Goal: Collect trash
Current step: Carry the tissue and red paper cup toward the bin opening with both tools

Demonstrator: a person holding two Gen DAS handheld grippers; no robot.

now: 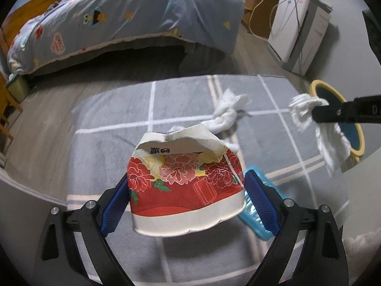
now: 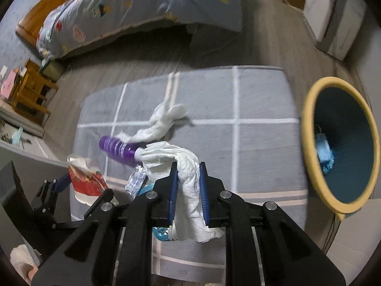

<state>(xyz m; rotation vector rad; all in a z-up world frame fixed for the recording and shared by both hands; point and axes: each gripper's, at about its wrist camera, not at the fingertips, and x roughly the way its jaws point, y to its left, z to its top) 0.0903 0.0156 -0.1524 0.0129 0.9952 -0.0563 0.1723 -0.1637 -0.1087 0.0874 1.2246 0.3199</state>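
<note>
A crushed red floral paper cup (image 1: 185,183) sits between the blue pads of my left gripper (image 1: 185,190), which is shut on it above the rug. My right gripper (image 2: 188,166) is shut on a white crumpled tissue (image 2: 190,186) that hangs down between its pads. In the left wrist view the right gripper (image 1: 318,114) shows at the right edge with that tissue (image 1: 307,112), close to the bin (image 1: 316,84). The cup (image 2: 88,183) also appears at the lower left of the right wrist view. The bin (image 2: 308,119), yellow-rimmed and teal inside, stands to the right and holds some blue trash.
On the grey checked rug (image 2: 262,155) lie another white tissue (image 2: 162,121), a purple bottle (image 2: 119,150), a small clear bottle (image 2: 137,181) and a blue wrapper (image 1: 252,212). A bed (image 1: 133,21) stands behind the rug, and a white appliance (image 1: 293,31) with cables stands at the far right.
</note>
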